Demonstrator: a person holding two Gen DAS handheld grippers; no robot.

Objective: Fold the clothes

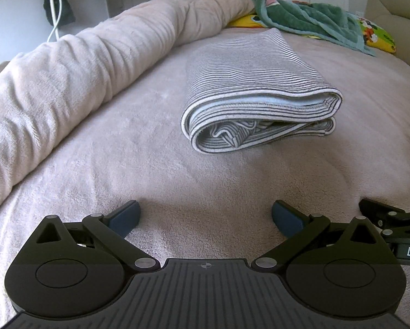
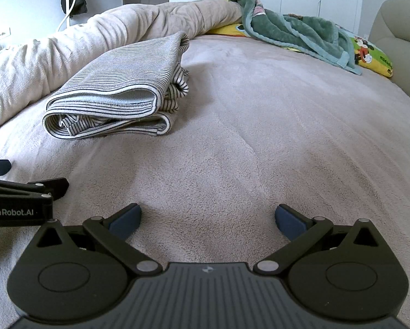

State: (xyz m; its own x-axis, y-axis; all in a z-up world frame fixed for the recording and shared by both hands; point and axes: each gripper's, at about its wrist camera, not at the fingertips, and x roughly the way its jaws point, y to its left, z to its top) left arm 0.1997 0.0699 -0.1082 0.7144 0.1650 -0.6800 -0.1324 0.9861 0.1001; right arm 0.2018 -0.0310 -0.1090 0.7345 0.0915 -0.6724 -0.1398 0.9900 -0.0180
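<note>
Two hand-held grippers hover low over a bed covered by a pinkish-beige blanket (image 1: 122, 148), both pointing forward along it toward the far end. No hand or sleeve shows in either view.

The left gripper (image 1: 206, 216) sits level just above the blanket, its two blue-padded fingers (image 1: 124, 216) spread wide with nothing between them. The right gripper (image 2: 208, 218) is held beside it in the same level pose, its fingers (image 2: 291, 219) also spread wide and empty. Each gripper's body shows at the edge of the other's view, so the two are close side by side.

One folded striped garment (image 1: 257, 87), grey and white, lies on the blanket ahead of the grippers and well apart from both. From the left gripper it lies ahead and slightly right of centre; from the right gripper it lies ahead and to the left (image 2: 117, 87). It is folded into a thick stack with rounded folds facing the grippers, and some bunched fabric shows at its open ends.

Along the left edge of the bed runs one long rolled beige duvet (image 1: 67, 68). At the far end lie one crumpled green blanket (image 1: 295, 13) and, under it, one yellow cartoon-print pillow (image 2: 369, 54).
</note>
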